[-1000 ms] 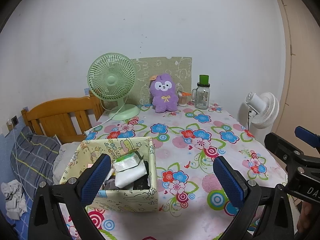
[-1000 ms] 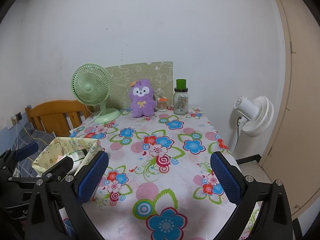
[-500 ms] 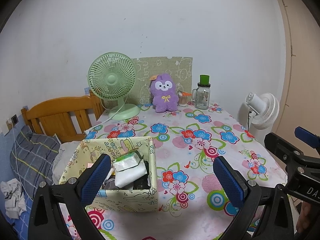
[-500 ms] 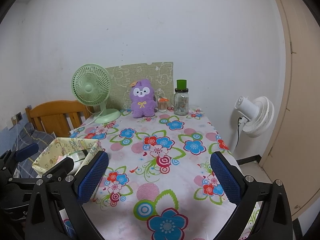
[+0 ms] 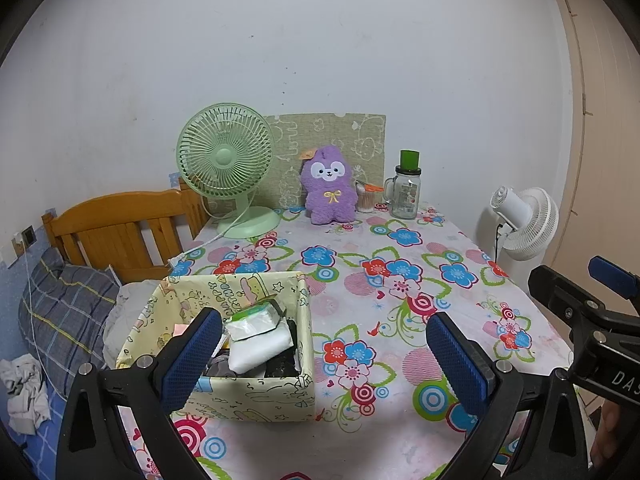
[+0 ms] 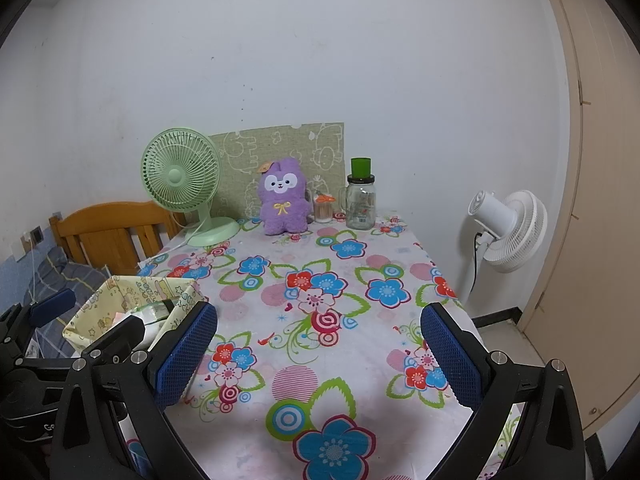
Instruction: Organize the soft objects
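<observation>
A purple plush toy (image 5: 330,189) sits upright at the far edge of the floral table, against a green board; it also shows in the right wrist view (image 6: 283,199). A yellow fabric box (image 5: 240,394) near the front left holds tissue packs (image 5: 256,338) and dark items; it shows in the right wrist view (image 6: 100,312). My left gripper (image 5: 326,354) is open and empty, its left finger in front of the box. My right gripper (image 6: 316,352) is open and empty above the table's front.
A green desk fan (image 5: 228,168) stands left of the plush, its cord trailing off the table's left edge. A glass jar with a green lid (image 5: 406,194) and a small cotton-swab pot (image 5: 366,198) stand right of it. A wooden headboard (image 5: 120,228) and bedding lie left; a white floor fan (image 5: 524,226) stands right.
</observation>
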The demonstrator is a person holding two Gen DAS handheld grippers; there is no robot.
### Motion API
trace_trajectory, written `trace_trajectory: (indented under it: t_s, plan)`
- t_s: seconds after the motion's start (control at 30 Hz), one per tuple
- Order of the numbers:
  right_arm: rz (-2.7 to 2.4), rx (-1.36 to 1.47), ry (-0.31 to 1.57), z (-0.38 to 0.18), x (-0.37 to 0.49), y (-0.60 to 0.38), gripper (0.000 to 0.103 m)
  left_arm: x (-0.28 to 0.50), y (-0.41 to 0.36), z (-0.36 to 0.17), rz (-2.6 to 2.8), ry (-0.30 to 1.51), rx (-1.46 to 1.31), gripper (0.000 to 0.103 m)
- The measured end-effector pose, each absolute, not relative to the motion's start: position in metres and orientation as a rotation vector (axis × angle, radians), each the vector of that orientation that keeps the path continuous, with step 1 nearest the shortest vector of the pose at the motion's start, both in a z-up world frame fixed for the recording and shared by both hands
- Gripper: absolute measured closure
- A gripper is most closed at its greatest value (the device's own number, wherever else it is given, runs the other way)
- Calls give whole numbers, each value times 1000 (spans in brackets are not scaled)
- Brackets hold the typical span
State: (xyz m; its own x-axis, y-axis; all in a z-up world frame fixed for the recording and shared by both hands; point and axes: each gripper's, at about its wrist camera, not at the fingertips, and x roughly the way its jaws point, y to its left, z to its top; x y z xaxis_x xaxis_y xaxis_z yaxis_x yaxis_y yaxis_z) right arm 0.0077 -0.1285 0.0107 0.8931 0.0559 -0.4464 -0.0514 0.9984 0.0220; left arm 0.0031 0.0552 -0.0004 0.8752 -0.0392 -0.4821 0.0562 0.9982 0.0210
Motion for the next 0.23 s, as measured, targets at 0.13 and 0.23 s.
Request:
trace_trajectory:
  t_s: [0.13,0.23]
  plan:
    - [55,9,467,10,8,-128,0,4,55,-1,-50,504,34,0]
    - [53,6,467,10,9,-127,0,4,56,-1,-52,505,33,0]
